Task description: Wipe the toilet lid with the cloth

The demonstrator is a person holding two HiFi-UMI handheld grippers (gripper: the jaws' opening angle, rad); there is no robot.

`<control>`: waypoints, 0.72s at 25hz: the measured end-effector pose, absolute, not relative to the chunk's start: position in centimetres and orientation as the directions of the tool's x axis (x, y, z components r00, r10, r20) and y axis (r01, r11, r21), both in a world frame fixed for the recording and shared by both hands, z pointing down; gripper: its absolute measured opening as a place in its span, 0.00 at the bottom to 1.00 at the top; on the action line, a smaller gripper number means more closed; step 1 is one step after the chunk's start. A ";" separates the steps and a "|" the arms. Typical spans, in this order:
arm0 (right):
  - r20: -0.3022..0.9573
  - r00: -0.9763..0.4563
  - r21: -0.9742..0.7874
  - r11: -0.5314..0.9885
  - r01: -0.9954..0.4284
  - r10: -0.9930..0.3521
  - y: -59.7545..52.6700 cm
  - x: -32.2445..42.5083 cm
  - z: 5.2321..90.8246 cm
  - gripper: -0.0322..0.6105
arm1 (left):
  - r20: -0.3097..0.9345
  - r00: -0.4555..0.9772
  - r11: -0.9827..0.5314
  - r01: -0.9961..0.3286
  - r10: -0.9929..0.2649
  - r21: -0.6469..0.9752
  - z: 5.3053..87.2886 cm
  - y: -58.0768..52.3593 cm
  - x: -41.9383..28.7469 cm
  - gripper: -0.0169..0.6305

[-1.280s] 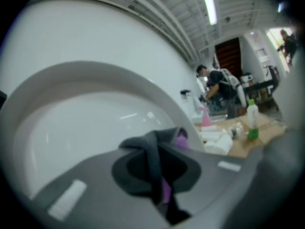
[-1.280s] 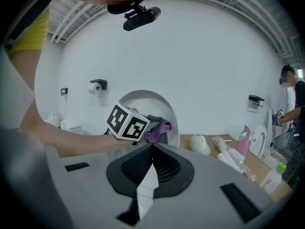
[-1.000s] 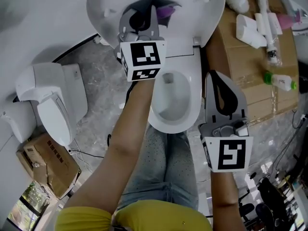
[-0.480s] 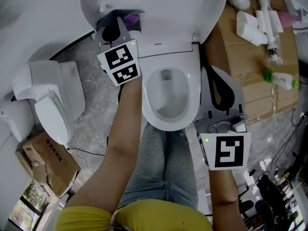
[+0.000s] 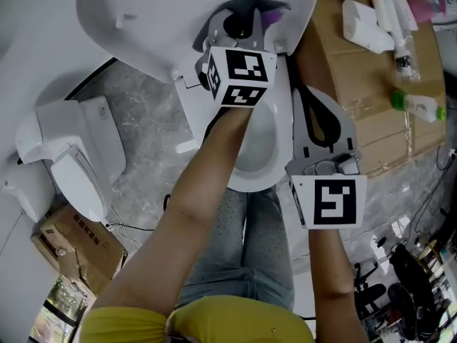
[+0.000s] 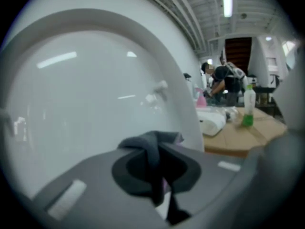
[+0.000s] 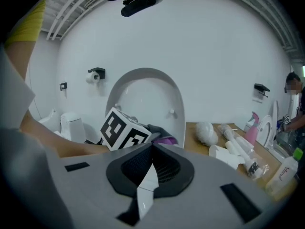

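Observation:
The white toilet lid point(image 5: 143, 27) stands raised behind the bowl point(image 5: 260, 148). My left gripper point(image 5: 246, 16) is shut on a grey and purple cloth point(image 5: 275, 13) and presses it against the lower right part of the lid's inner face. In the left gripper view the cloth point(image 6: 147, 144) bunches between the jaws in front of the lid point(image 6: 86, 94). My right gripper point(image 5: 307, 91) hangs shut and empty over the bowl's right side. From the right gripper view I see the lid point(image 7: 147, 94), the left gripper's marker cube point(image 7: 124, 128) and the cloth point(image 7: 164, 138).
A second white toilet point(image 5: 71, 156) and a cardboard box point(image 5: 71, 245) stand on the floor at left. Flat cardboard point(image 5: 371, 70) at right carries bottles, one green-capped point(image 5: 418, 107), and a pink spray bottle point(image 7: 251, 123). The person's jeans point(image 5: 243, 256) are below the bowl.
The left gripper with the cloth swept to the lid's left side, then back across to its right lower part. The right gripper has sunk slightly and stays shut.

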State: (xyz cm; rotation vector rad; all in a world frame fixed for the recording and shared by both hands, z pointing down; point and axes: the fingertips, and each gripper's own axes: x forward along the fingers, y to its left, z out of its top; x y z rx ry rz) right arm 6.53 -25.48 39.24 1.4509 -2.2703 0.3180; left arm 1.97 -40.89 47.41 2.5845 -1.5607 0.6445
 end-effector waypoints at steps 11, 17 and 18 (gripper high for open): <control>0.541 -0.379 0.035 0.471 -0.882 -0.751 -27.2 6.0 44.5 0.08 | 0.414 0.520 -0.643 -0.722 -0.747 -0.254 50.4 -40.0 3.4 0.05; 0.545 -0.437 0.022 0.533 -0.846 -0.716 -28.0 2.9 45.7 0.08 | 0.474 0.359 -0.518 -0.814 -0.804 -0.262 53.2 -38.0 -6.8 0.05; 0.547 -0.445 0.019 0.542 -0.840 -0.709 -28.0 2.5 45.9 0.08 | 0.485 0.321 -0.484 -0.835 -0.814 -0.260 53.7 -37.7 -8.7 0.05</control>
